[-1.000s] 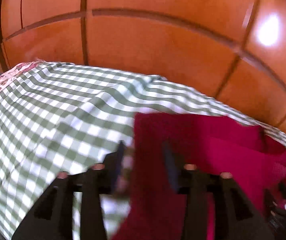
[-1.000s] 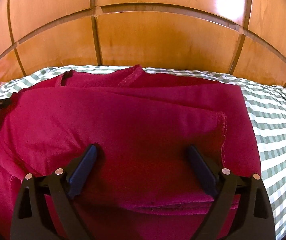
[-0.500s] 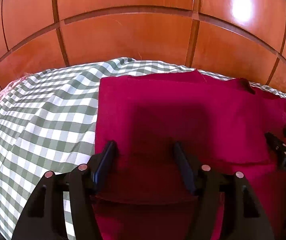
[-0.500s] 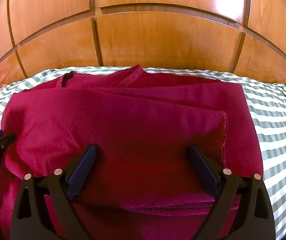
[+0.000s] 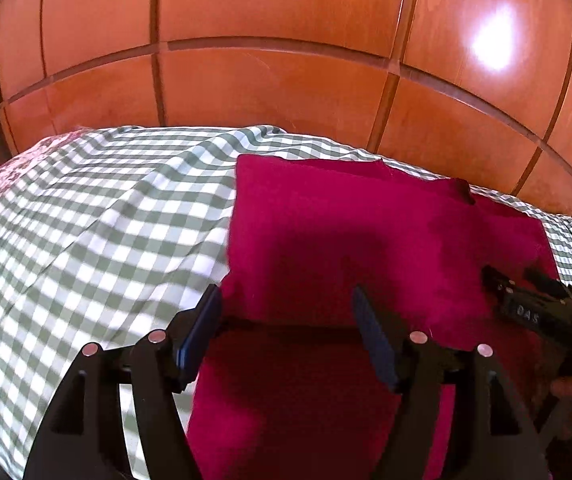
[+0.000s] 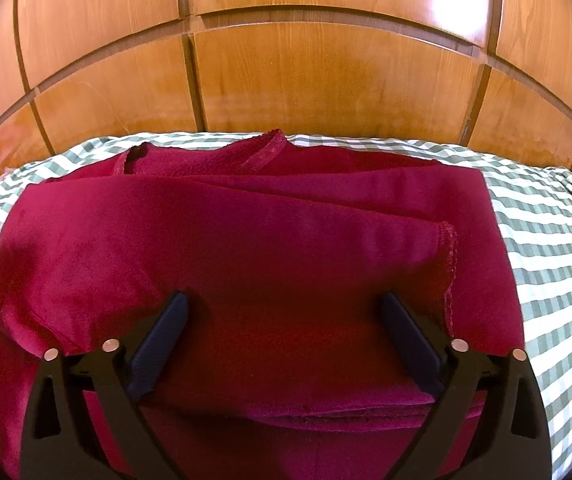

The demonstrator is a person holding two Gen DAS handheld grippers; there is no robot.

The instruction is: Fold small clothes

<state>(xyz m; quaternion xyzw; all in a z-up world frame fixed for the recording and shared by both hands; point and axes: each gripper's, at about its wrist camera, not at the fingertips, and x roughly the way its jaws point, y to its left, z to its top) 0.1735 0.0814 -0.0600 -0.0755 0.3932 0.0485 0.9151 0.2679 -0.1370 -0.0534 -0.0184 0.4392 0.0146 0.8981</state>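
Crimson fleece garment (image 6: pixel 269 264) fills mid-frame on your green-checked cloth (image 5: pixel 85 240); both your left gripper (image 5: pixel 286 324) and right gripper (image 6: pixel 281 340) gape wide, holding nothing

I see warm, bright indoor light, with a white glare spot on the glossy orange wooden panelled wall (image 5: pixel 269 80) at far right in both views. My left view is softly blurred over the green-and-white checked cloth (image 5: pixel 85 240). Fisheye bending curves the panel seams, and corners vignette black.

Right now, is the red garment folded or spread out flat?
Folded. The red garment lies on the checked cloth in stacked layers, a hemmed edge doubled over on top. Both claws are open above it.
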